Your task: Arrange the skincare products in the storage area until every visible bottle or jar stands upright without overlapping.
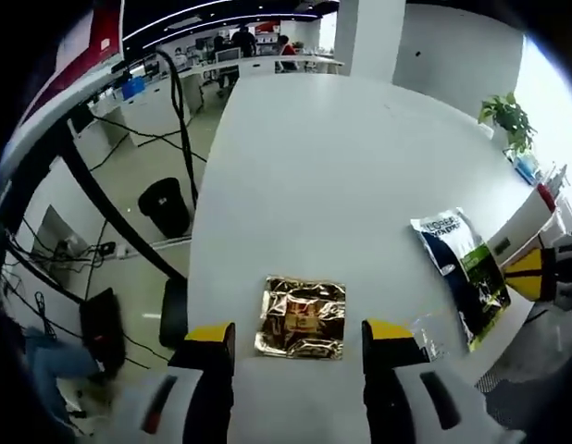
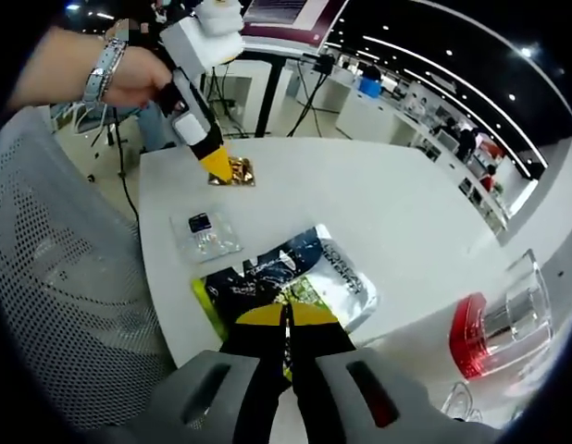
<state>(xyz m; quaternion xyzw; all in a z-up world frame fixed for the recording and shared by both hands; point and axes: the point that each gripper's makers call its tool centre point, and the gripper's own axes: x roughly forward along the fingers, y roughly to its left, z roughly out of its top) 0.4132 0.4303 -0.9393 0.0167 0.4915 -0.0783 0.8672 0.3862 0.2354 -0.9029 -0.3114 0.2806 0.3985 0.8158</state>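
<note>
The left gripper [image 1: 299,338] hovers with fingers spread over the gold sachet [image 1: 302,317]. The right gripper [image 2: 287,319] has fingers pressed together, empty, above the dark pouch [image 2: 286,273]. Probably the next move is to clamp the sachet on the worktop [image 1: 341,166].

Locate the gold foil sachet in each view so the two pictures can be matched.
Left gripper view: the gold foil sachet lies flat on the white table, low in the picture, between that view's own yellow-tipped jaws.
Right gripper view: the sachet lies upper left, at the table's far corner, under the left gripper.
Shared landmark: the dark blue and green pouch, right in the left gripper view, low centre in the right gripper view.
</note>
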